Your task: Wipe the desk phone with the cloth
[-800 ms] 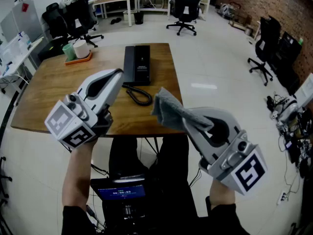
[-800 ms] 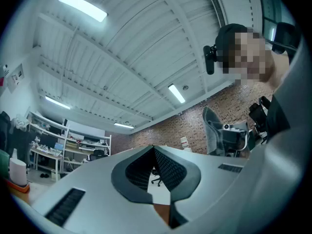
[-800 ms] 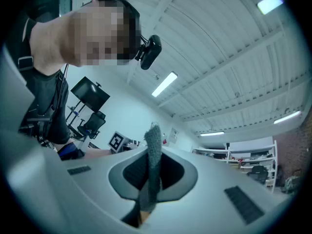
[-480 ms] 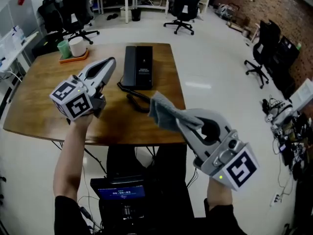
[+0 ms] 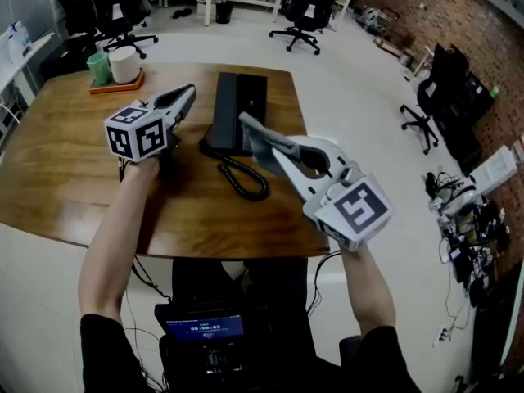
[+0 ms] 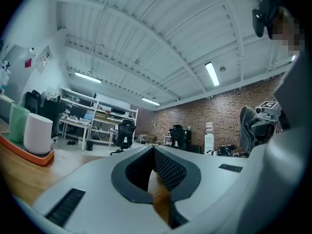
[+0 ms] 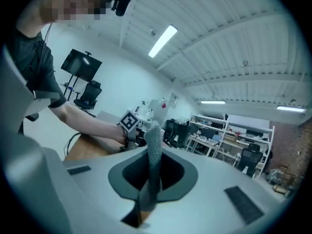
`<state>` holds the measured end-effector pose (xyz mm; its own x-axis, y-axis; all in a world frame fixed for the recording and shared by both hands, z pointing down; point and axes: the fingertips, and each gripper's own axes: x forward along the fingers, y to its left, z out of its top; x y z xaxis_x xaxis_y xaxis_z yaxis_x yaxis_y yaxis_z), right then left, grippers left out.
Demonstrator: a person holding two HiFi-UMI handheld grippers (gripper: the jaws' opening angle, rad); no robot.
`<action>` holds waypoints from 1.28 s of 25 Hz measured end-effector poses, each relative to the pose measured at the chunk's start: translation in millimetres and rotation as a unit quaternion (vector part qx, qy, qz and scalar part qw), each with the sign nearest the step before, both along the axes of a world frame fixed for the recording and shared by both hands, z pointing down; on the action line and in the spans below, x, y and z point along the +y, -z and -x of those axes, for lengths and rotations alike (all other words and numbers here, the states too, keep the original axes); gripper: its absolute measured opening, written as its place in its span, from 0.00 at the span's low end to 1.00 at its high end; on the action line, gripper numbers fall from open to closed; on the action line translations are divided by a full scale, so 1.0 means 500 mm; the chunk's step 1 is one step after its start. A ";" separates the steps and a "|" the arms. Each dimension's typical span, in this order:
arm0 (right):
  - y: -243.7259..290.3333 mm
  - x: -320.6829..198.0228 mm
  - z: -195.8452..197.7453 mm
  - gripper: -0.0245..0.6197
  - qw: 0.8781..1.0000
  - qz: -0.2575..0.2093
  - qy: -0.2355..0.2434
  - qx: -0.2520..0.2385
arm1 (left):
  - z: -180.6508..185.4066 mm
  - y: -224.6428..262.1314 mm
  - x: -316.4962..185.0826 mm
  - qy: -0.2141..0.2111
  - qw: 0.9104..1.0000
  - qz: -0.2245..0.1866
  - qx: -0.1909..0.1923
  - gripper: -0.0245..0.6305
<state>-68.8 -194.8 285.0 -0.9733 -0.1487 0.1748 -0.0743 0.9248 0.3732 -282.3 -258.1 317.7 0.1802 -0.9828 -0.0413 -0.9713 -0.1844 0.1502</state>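
Note:
The black desk phone (image 5: 237, 105) lies flat on the wooden table (image 5: 57, 162), its coiled cord (image 5: 243, 176) trailing toward me. My right gripper (image 5: 264, 147) is shut on a grey cloth (image 5: 249, 131), which hangs over the phone's near right corner. In the right gripper view the cloth (image 7: 155, 160) stands up between the jaws of my right gripper (image 7: 152, 147). My left gripper (image 5: 190, 93) is shut on nothing and sits just left of the phone, low over the table. In the left gripper view my left gripper (image 6: 154, 149) shows its jaws meeting at the tip.
An orange tray (image 5: 110, 84) with a green cup and a white cup (image 5: 124, 64) stands at the table's far left corner, and the white cup (image 6: 38, 133) also shows in the left gripper view. Office chairs (image 5: 307, 6) and desks ring the table. A screen (image 5: 203, 327) sits below my arms.
Both grippers have moved forward over the table. The left one went from near the front edge to beside the phone. The right one carried the cloth up to the phone.

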 end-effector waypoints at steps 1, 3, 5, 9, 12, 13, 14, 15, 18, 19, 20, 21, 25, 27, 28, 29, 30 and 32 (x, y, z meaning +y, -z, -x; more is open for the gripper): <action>-0.008 -0.020 0.025 0.08 1.000 -0.003 -0.001 0.013 | 0.007 -0.013 -0.010 0.003 1.000 0.007 0.002 0.02; -0.023 -0.062 0.076 0.08 0.999 -0.015 -0.002 0.042 | 0.009 -0.031 -0.023 0.004 1.000 0.017 -0.004 0.02; -0.042 -0.112 0.119 0.08 0.996 -0.031 -0.008 0.079 | 0.002 -0.029 -0.027 0.003 1.000 0.015 -0.021 0.02; -0.047 -0.195 0.221 0.08 0.990 -0.050 -0.018 0.132 | -0.030 -0.020 -0.026 -0.014 0.998 0.006 -0.066 0.02; -0.037 -0.241 0.309 0.08 0.986 -0.076 -0.028 0.148 | -0.031 -0.021 -0.025 -0.018 0.998 0.002 -0.063 0.02; -0.034 -0.258 0.335 0.08 0.985 -0.084 -0.037 0.147 | -0.030 -0.023 -0.024 -0.017 0.998 0.001 -0.061 0.02; -0.032 -0.275 0.357 0.08 0.985 -0.088 -0.048 0.144 | -0.031 -0.024 -0.024 -0.016 0.998 0.001 -0.060 0.02; -0.032 -0.291 0.375 0.08 0.984 -0.091 -0.061 0.139 | -0.032 -0.025 -0.024 -0.016 0.998 0.001 -0.061 0.02; -0.054 -0.328 0.405 0.08 0.981 -0.096 -0.090 0.144 | -0.039 -0.024 -0.023 -0.019 0.998 0.001 -0.067 0.02; -0.066 -0.330 0.409 0.08 0.979 -0.100 -0.092 0.153 | -0.038 -0.024 -0.020 -0.020 0.998 0.002 -0.067 0.02; -0.078 -0.325 0.412 0.07 0.977 -0.106 -0.089 0.162 | -0.034 -0.025 -0.014 -0.020 0.998 0.003 -0.066 0.02; -0.087 -0.313 0.414 0.08 0.975 -0.114 -0.083 0.171 | -0.029 -0.027 -0.007 -0.019 0.998 0.005 -0.066 0.02; -0.121 -0.227 0.400 0.08 0.964 -0.152 -0.016 0.218 | -0.024 -0.029 -0.003 -0.017 0.998 0.006 -0.066 0.02; -0.140 -0.183 0.371 0.08 0.957 -0.169 0.021 0.234 | -0.035 -0.028 -0.011 -0.019 0.998 0.005 -0.067 0.02; -0.150 -0.161 0.356 0.08 0.955 -0.175 0.035 0.238 | -0.038 -0.028 -0.014 -0.019 0.998 0.004 -0.068 0.02; -0.161 -0.140 0.342 0.08 0.952 -0.179 0.046 0.243 | -0.038 -0.028 -0.017 -0.019 0.997 0.004 -0.069 0.02; -0.172 -0.119 0.327 0.08 0.950 -0.181 0.055 0.248 | -0.037 -0.027 -0.020 -0.020 0.997 0.003 -0.070 0.02; -0.195 -0.076 0.296 0.08 0.943 -0.191 0.079 0.261 | -0.036 -0.027 -0.025 -0.021 0.997 0.002 -0.071 0.02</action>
